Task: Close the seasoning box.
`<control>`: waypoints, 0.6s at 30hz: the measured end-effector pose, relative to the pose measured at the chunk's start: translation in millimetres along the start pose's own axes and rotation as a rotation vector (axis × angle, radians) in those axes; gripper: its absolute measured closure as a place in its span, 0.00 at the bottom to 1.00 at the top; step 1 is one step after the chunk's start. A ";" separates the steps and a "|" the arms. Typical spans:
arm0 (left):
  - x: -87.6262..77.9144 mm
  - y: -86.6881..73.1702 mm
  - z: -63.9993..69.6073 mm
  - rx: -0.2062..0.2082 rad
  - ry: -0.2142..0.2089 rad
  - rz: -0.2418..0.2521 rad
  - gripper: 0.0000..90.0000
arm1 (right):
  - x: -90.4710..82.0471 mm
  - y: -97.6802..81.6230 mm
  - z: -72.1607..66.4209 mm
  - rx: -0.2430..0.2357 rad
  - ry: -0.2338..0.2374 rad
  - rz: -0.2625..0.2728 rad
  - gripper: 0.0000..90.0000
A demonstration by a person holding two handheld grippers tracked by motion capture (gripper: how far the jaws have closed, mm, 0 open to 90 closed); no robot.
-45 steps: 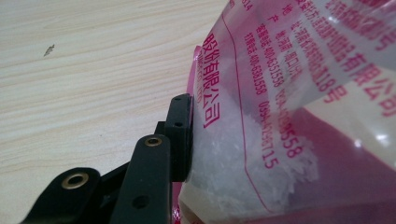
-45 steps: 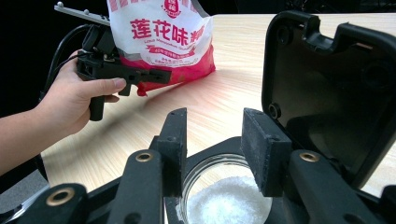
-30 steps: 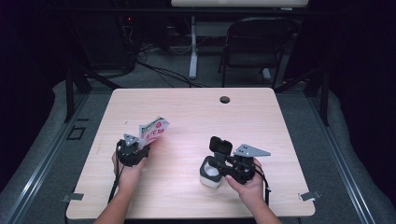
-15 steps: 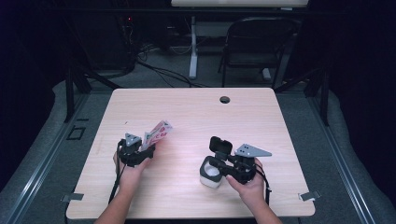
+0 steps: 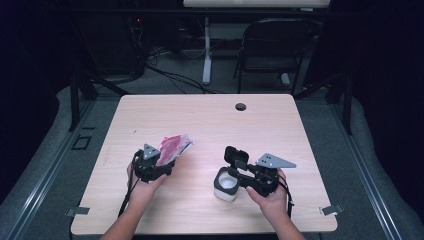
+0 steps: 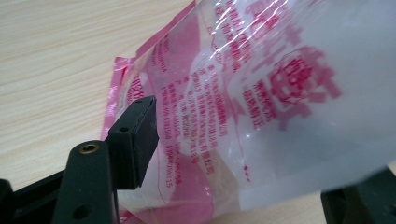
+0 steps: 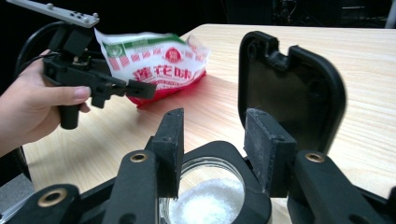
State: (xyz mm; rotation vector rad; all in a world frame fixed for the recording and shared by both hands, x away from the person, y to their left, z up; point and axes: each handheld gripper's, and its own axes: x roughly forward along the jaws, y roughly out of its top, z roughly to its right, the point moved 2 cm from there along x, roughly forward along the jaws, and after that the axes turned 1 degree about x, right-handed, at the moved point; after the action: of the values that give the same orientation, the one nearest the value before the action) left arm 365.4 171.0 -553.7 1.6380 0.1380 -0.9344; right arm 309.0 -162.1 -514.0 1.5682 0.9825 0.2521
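Your pale wooden surface (image 5: 210, 125) carries the pink-and-white printed plastic pouch (image 5: 172, 148) at near left, between your left claw (image 5: 159, 167), whose jaws have just opened. Near right, your open right claw (image 5: 239, 172) straddles the black-lidded container of white powder (image 5: 226, 184).

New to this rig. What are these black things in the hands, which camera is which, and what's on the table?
There is no robot arm: a person holds a two-jaw gripper in each hand. The high view looks down on the table from above the person. The other two cameras ride on the grippers and look along their jaws.

The left gripper has just been opening; a pink-printed plastic bag lies between its jaws, one pad clear of the film, so it looks let go. The right gripper has its jaws on either side of the rim of a jar of white powder, whose black lid stands flipped open.
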 end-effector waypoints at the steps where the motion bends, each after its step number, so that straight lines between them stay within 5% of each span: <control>1: -1.0 -0.3 2.5 0.010 -0.005 0.006 0.40 | -0.4 0.0 0.0 0.002 -0.003 0.004 0.64; 10: 0.1 -5.5 19.2 0.044 -0.089 0.019 0.42 | -5.7 -3.0 3.8 0.012 -0.020 0.011 0.63; 18: 5.0 -8.5 28.7 0.094 -0.083 0.001 0.42 | -10.7 -2.3 9.1 0.021 -0.027 0.003 0.65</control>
State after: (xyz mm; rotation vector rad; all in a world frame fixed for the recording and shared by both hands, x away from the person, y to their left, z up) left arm 350.0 146.7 -563.3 1.6817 0.0373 -1.0198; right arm 307.3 -176.2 -514.7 1.5881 0.9645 0.2230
